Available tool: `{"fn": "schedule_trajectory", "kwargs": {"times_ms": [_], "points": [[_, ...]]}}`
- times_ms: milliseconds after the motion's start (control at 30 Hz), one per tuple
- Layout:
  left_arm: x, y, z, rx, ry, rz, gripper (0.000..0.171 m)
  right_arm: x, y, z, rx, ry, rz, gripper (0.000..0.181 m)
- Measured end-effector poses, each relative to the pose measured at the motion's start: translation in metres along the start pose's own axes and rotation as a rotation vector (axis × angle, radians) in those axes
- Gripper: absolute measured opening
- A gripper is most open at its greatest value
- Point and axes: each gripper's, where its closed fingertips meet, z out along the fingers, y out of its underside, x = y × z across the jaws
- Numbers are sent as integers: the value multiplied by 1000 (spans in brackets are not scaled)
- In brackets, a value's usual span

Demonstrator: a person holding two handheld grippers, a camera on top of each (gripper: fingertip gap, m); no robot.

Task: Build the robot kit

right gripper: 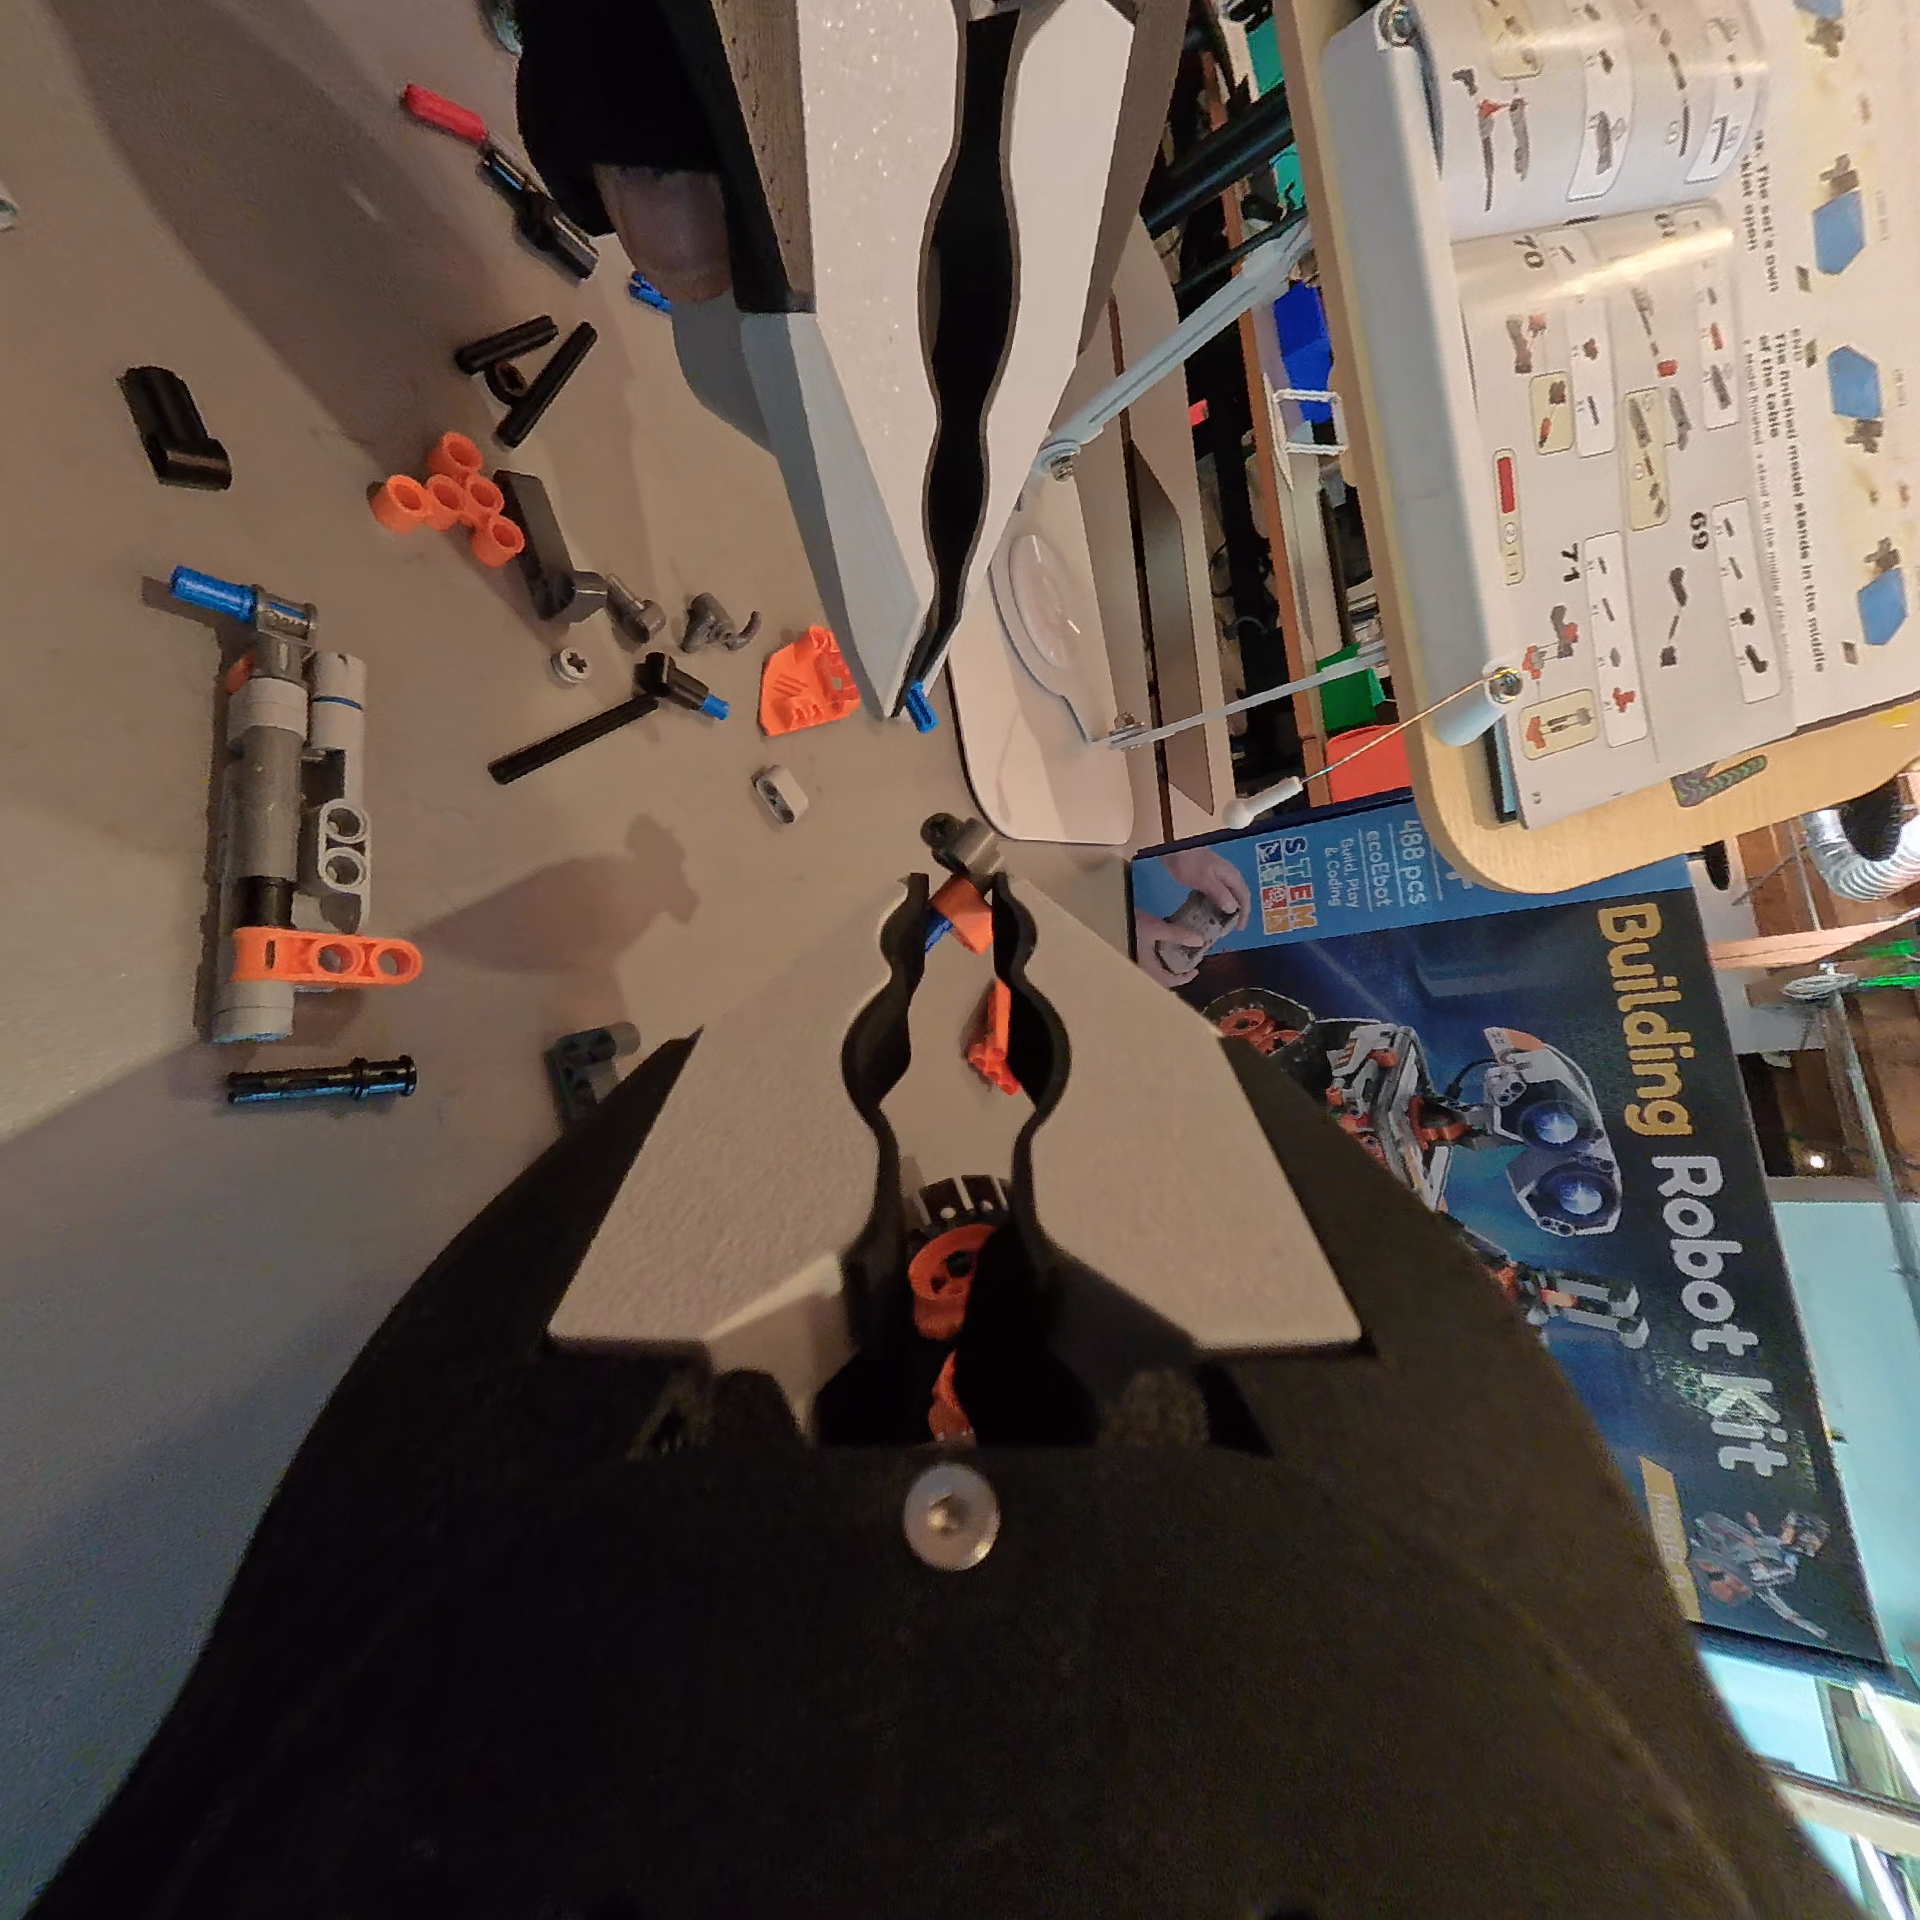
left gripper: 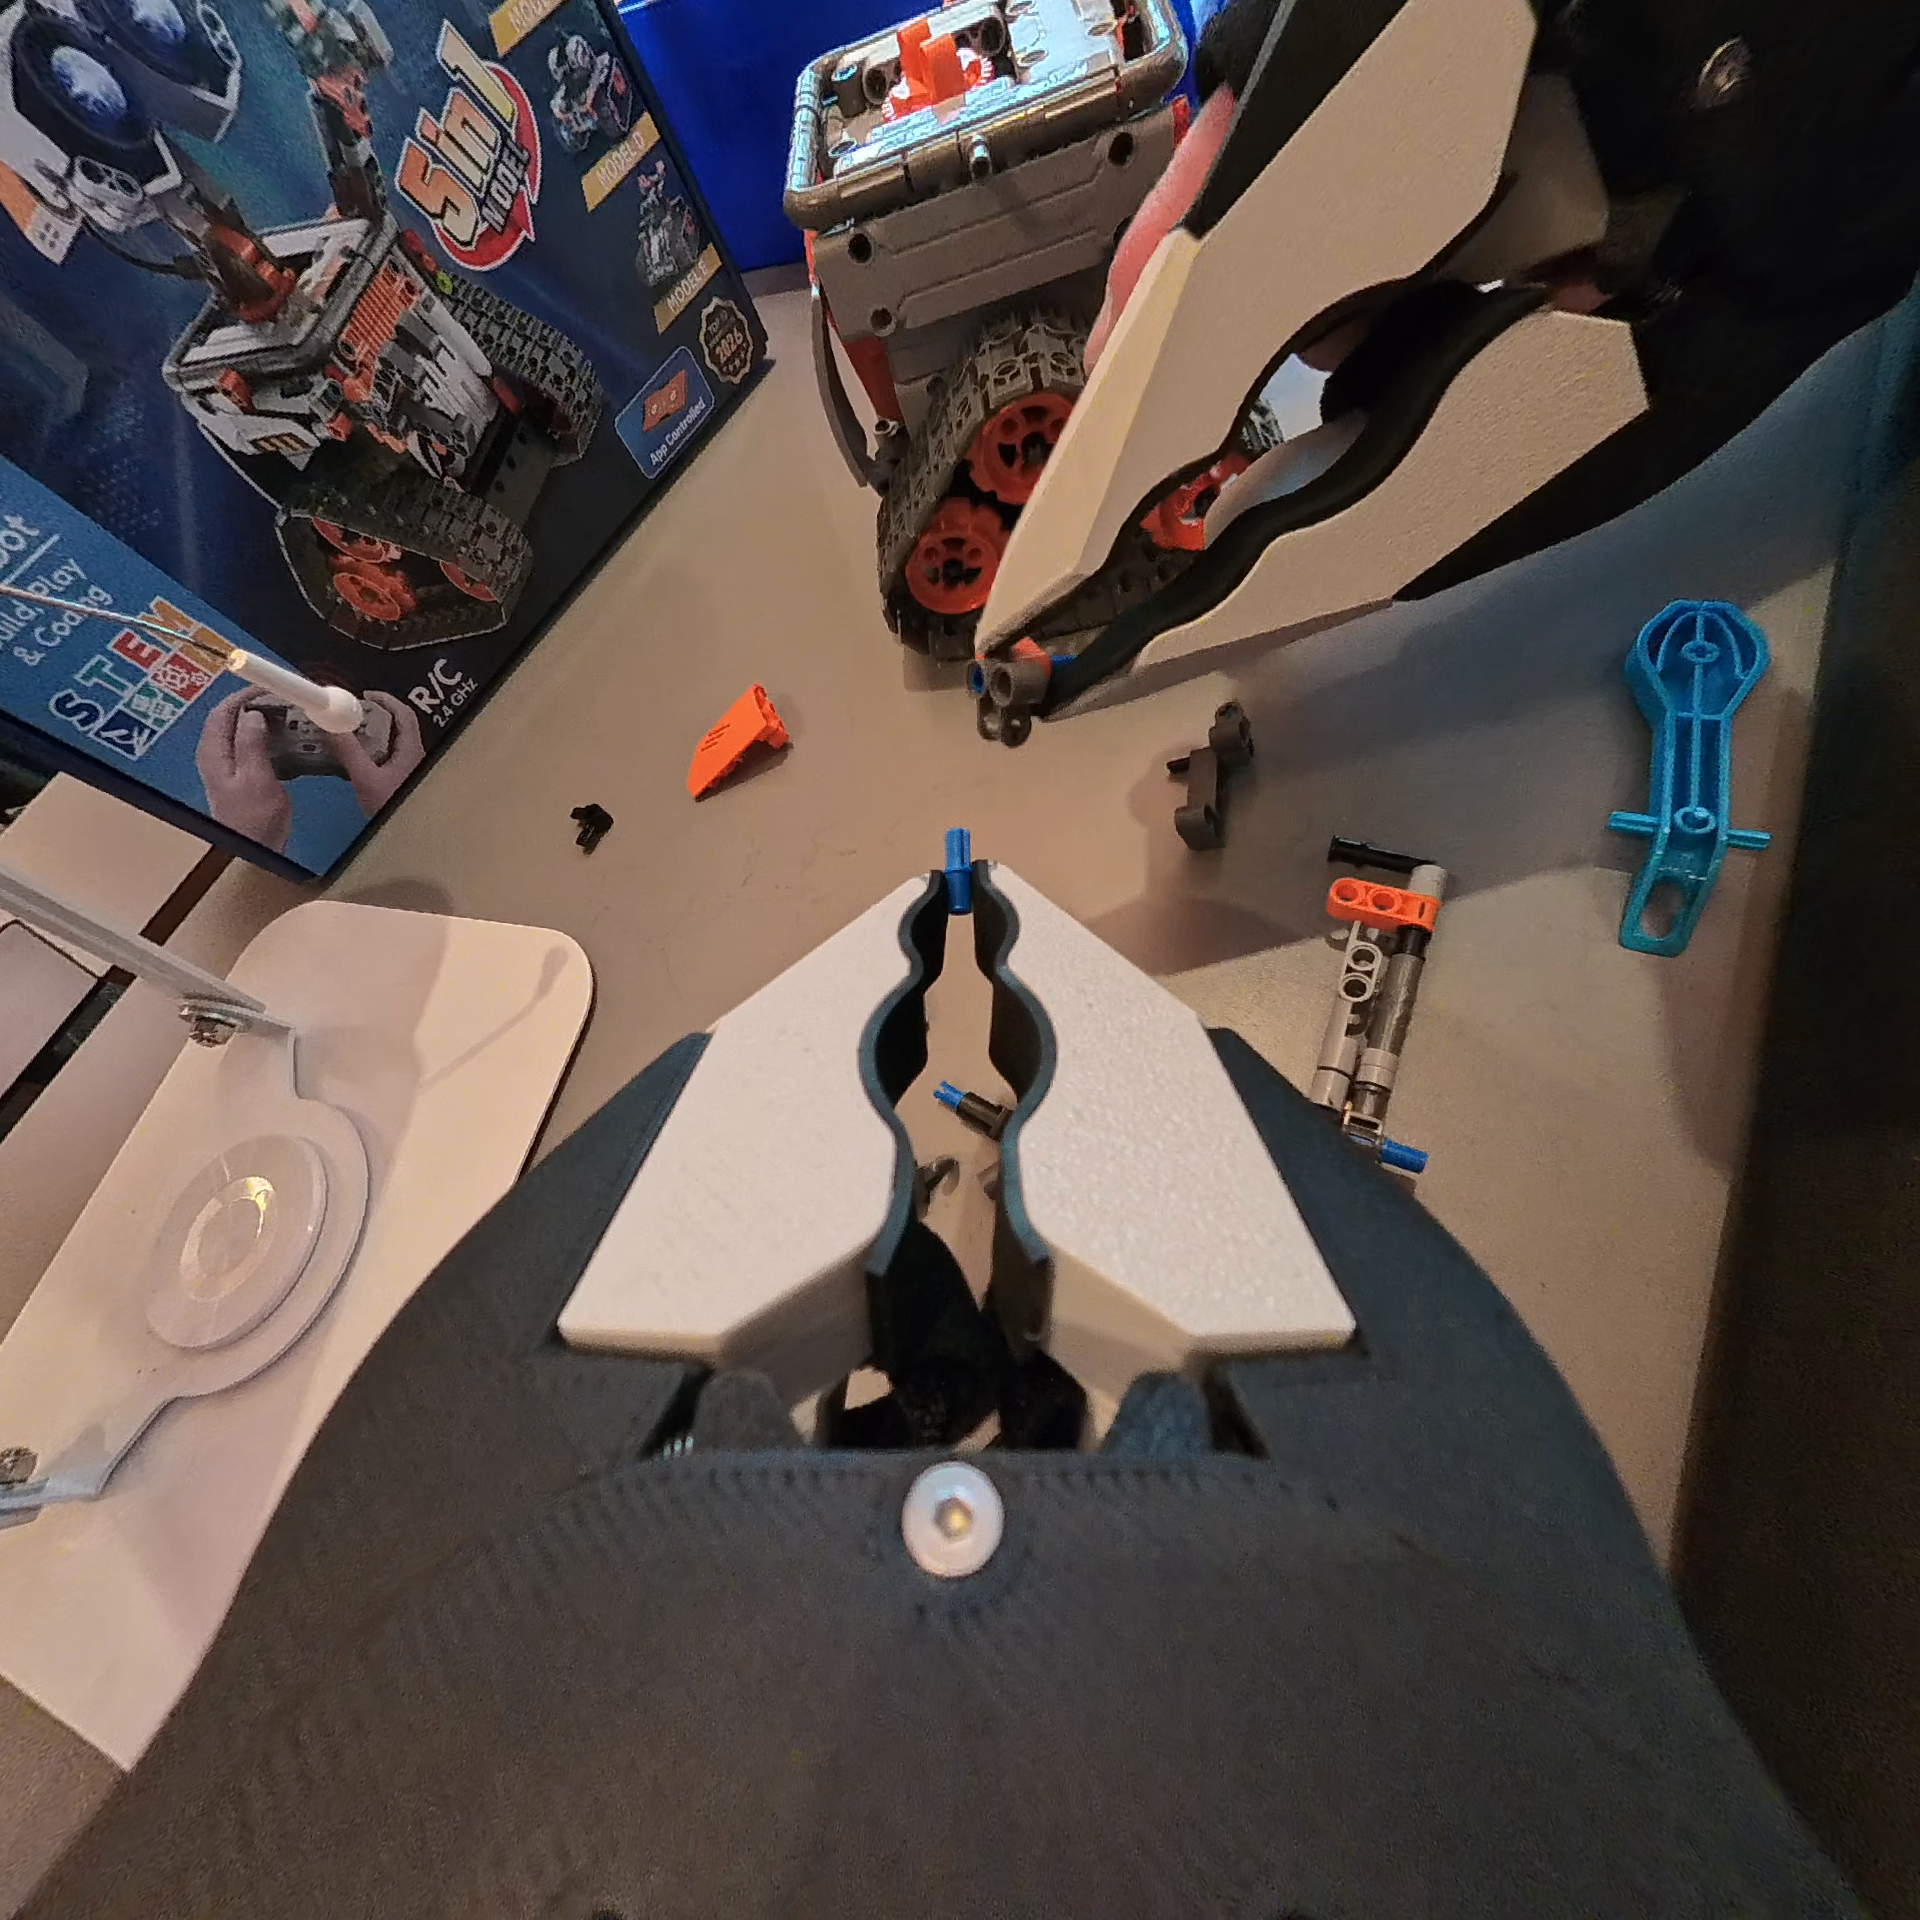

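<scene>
left claw pinched tight on a blue pin, the pin poking out past the fingertips, held above the grey table. ahead and to the right, the right claw comes in from the top corner, tips nipped on a small grey connector low by the table, just in front of the tracked robot with its orange wheels. loose on the table: an orange wedge, a tiny black clip, a dark grey bracket, a grey and orange rod assembly, a blue tool far right. kit box stands at left, a white stand base beside it.

right wrist view now: right claw narrow, clamped on a piece with an orange part and grey end. the left claw drops in from above, blue pin at its tip, just beside the orange wedge. scattered parts at left: orange cross piece, black axle, the rod assembly. kit box right, open manual on a board above it.
</scene>
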Motion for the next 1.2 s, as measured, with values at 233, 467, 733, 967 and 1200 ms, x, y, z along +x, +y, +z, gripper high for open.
{"fn": "schedule_trajectory", "kwargs": {"times_ms": [233,467,733,967,1200], "points": [[1,-5,0,25,3,-11,2,10,-4,-3,24,70,-33,9],[0,-10,0,60,5,-26,2,15,-7,-6,56,114,-52,9],[2,-20,-2,114,25,-59,2,17,-10,-6,87,117,-28,10],[4,-26,-4,149,47,-85,2,18,-10,-7,95,124,-19,10],[6,-30,-3,170,57,-104,2,19,-10,-7,95,134,-23,9]]}}
